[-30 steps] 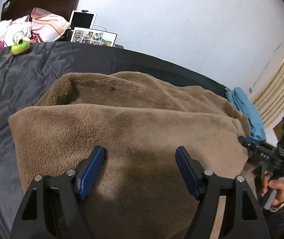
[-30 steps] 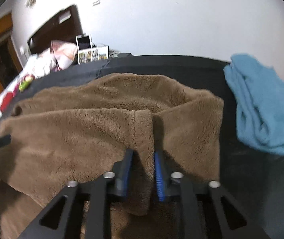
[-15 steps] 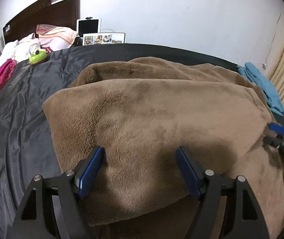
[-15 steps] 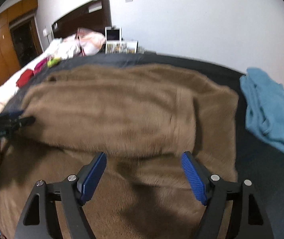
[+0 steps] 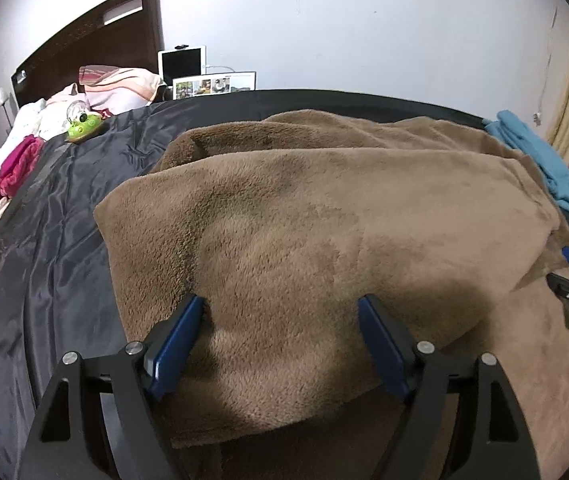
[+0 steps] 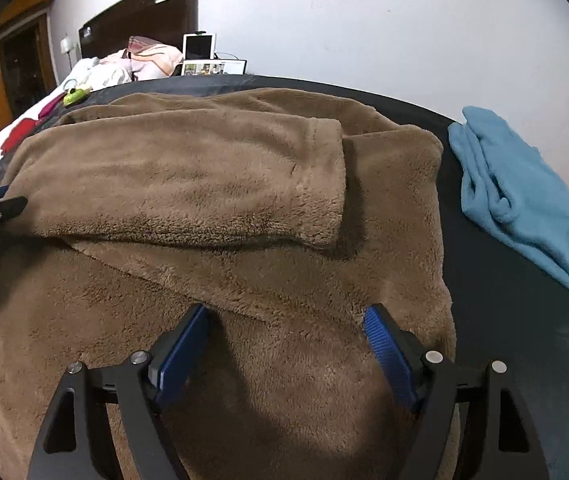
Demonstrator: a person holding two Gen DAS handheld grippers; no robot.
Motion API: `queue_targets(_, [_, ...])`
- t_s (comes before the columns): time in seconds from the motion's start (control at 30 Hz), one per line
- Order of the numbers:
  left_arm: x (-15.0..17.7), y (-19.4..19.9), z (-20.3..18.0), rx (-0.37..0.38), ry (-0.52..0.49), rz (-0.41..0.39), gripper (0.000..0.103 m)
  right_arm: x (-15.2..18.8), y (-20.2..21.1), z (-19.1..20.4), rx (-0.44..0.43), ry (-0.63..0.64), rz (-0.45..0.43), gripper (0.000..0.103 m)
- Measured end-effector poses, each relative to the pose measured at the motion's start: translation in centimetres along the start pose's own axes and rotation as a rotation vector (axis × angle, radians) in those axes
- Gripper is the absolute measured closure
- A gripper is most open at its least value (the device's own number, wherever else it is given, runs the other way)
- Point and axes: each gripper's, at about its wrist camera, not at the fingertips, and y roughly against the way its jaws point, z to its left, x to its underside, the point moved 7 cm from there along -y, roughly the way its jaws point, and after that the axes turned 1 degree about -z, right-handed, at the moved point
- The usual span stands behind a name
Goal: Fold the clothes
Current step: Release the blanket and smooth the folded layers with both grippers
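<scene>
Brown plush fleece garment (image 5: 324, 240) fills the centre of both frames, spread on the dark satin bedcover (image 5: 44, 240), one flap folded across. Smooth that flap before you regrip. Your left gripper (image 5: 280, 336) and right gripper (image 6: 284, 344) are opening wide above the pile, clamping nothing.

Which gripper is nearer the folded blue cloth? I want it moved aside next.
Right. The right gripper hovers over the brown fleece garment with the folded blue cloth just beside it; the left gripper is across the garment, farther away.
</scene>
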Motion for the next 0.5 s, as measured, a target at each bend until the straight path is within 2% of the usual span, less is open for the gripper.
queue_targets(0.2, [-1.0,-1.4,0.8,0.032,0.039,0.015,0.008,-0.7,-1.0,-0.7,-0.004,-0.025,0.005,0.014])
queue_targets(0.37, [-1.6,-2.2,0.7,0.034,0.043,0.021,0.005,-1.7,-2.0,-1.0,-0.002,-0.029,0.01,0.008])
queue_targets(0.5, [-1.4,-2.1,0.8,0.049,0.047,0.017,0.005,-1.7,-2.0,-0.9,-0.002,-0.029,0.01,0.007])
